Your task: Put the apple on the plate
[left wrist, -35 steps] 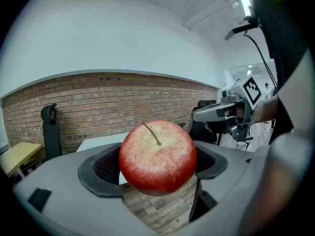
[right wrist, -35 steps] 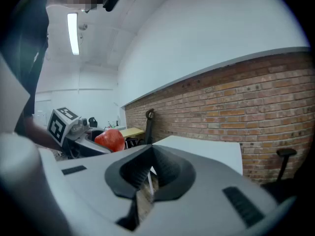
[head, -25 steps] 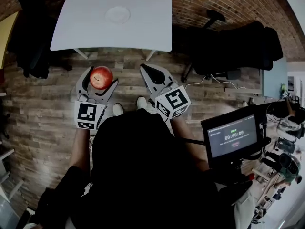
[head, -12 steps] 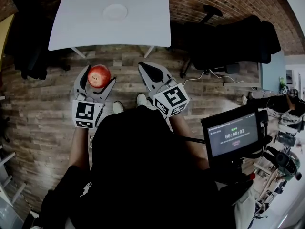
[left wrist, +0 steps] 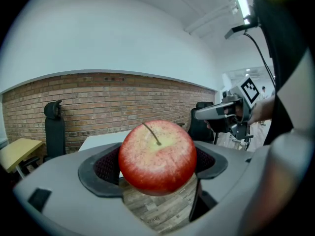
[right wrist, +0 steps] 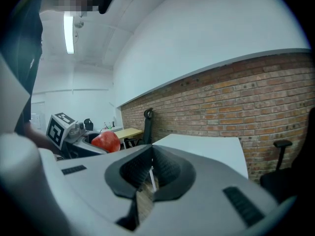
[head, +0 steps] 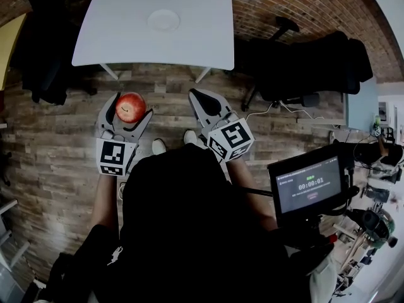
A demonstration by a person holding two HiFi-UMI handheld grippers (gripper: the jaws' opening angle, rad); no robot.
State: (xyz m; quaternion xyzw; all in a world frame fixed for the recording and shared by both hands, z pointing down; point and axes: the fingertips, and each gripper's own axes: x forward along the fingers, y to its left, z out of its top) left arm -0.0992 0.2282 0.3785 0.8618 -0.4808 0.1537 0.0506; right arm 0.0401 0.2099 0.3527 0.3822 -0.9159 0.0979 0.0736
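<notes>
A wood-plank floor [head: 57,150] spreads beneath a smooth, square white table [head: 126,49]. Short of it, the grey right gripper [head: 201,97] has its ribbed dark pads pressed together on nothing. The left gripper [head: 129,106] clamps, well apart from the table's round white plate [head: 163,20], a glossy, speckled, near-spherical red apple [left wrist: 157,156], stem upward.

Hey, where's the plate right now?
In the head view, the plate sits near the middle of the white table ahead, beyond the apple gripped in the left tool.
</notes>
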